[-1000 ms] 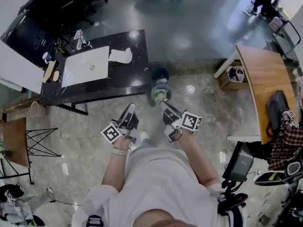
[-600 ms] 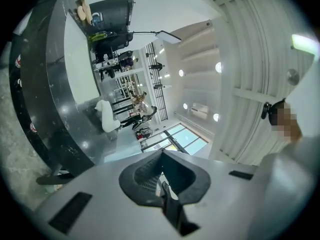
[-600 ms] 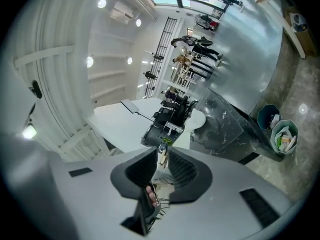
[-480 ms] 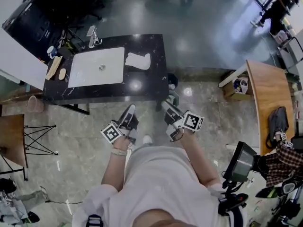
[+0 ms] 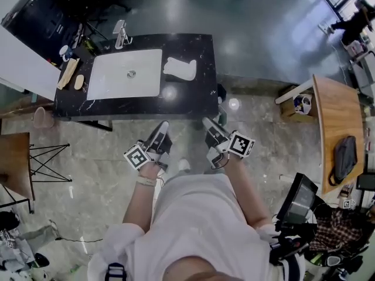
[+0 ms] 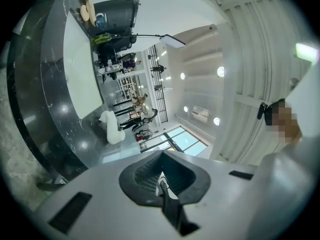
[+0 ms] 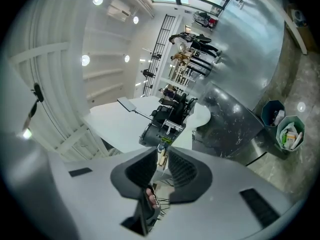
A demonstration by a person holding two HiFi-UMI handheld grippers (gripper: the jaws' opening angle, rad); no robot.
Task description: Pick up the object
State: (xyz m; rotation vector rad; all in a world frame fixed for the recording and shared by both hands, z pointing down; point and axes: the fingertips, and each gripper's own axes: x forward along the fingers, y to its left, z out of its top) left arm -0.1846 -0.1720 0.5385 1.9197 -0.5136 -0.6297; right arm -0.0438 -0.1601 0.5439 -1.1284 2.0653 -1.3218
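A white, boot-shaped object (image 5: 180, 69) lies on the black marble table (image 5: 193, 101), right of a white basin (image 5: 125, 74). Both grippers are held low in front of the person, short of the table's near edge and pointing at it. My left gripper (image 5: 163, 126) is shut and empty; in the left gripper view (image 6: 161, 170) its pads meet, with the white object (image 6: 111, 128) far ahead on the table (image 6: 45, 109). My right gripper (image 5: 206, 122) holds nothing; in the right gripper view (image 7: 162, 156) a narrow gap shows between its pads.
A faucet (image 5: 120, 35), a cup (image 5: 65, 52) and wooden pieces (image 5: 68, 74) sit at the table's left end. A wooden desk (image 5: 328, 116) with a black bag (image 5: 344, 157) stands to the right, with a box (image 5: 302, 104) by it. Two bins (image 7: 291, 131) stand beside the table. A wire stand (image 5: 50, 163) is to the left.
The person has walked toward the black table, which now lies closer and more central. The bins have slid out of the head view. Both grippers keep the same pose.
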